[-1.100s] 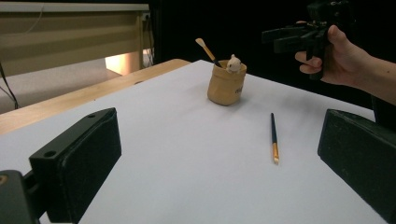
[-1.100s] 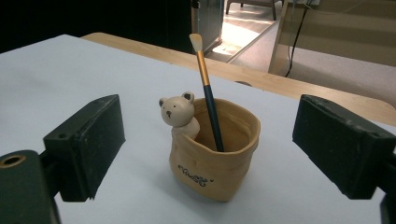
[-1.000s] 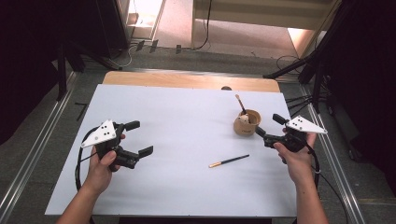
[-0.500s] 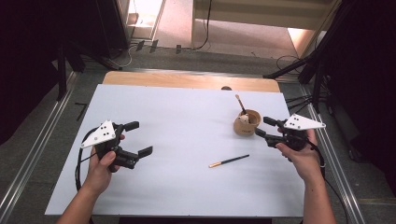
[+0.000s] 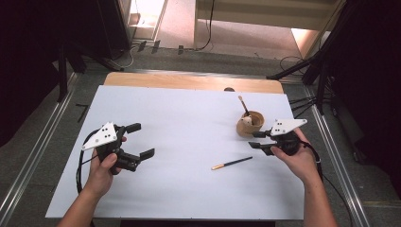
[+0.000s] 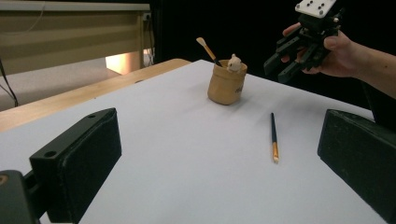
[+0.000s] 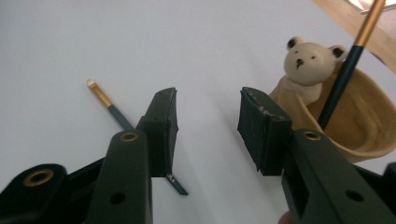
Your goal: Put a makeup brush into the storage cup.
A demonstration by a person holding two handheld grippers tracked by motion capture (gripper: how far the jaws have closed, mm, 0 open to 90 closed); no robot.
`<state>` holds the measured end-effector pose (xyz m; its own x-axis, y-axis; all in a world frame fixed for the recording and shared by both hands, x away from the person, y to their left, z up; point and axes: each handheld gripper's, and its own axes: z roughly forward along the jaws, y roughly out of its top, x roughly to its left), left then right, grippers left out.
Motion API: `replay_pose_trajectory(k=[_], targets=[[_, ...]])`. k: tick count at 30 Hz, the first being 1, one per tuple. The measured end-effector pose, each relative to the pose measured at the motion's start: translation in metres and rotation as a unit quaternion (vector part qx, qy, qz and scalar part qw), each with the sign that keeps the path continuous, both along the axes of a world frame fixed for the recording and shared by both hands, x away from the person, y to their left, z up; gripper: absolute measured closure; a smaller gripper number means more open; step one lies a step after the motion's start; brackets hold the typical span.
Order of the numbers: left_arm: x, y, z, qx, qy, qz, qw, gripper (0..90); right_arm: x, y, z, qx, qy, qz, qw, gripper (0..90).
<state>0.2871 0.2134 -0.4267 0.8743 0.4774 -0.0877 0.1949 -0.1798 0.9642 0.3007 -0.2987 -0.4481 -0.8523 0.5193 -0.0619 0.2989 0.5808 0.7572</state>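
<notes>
Recording studio: dark curtains (image 5: 42, 47), tripod stands (image 5: 321, 71), floor cables (image 5: 208, 28)

A slim dark-handled paintbrush (image 5: 231, 163) with a golden ferrule lies flat on the white worktop (image 5: 189, 127), just below and beside the right claw (image 5: 256, 140), apart from its pads. A tan wooden cup (image 5: 249, 124) stands upright close beside that claw, holding a second brush (image 5: 244, 106) leaning tilted and a small cream bear figure (image 7: 306, 60) at its rim.

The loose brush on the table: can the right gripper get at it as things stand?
Probably yes. The brush lies alone on the white sheet beside the right gripper, whose empty jaws have just been closing; the pot stands clear.
</notes>
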Motion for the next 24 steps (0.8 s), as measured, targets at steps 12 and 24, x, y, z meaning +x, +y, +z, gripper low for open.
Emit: replay_pose_trajectory(k=[12,24], targets=[[0.0,-0.001,0.0,-0.001,0.001,0.0,1.0,0.1,0.006,0.014,-0.012,-0.067,0.028,0.05,0.9961,69.4],[0.0,-0.001,-0.001,0.0,0.0,-0.002,1.0,0.0,0.013,0.031,-0.026,-0.114,0.074,0.12,0.9835,71.7]])
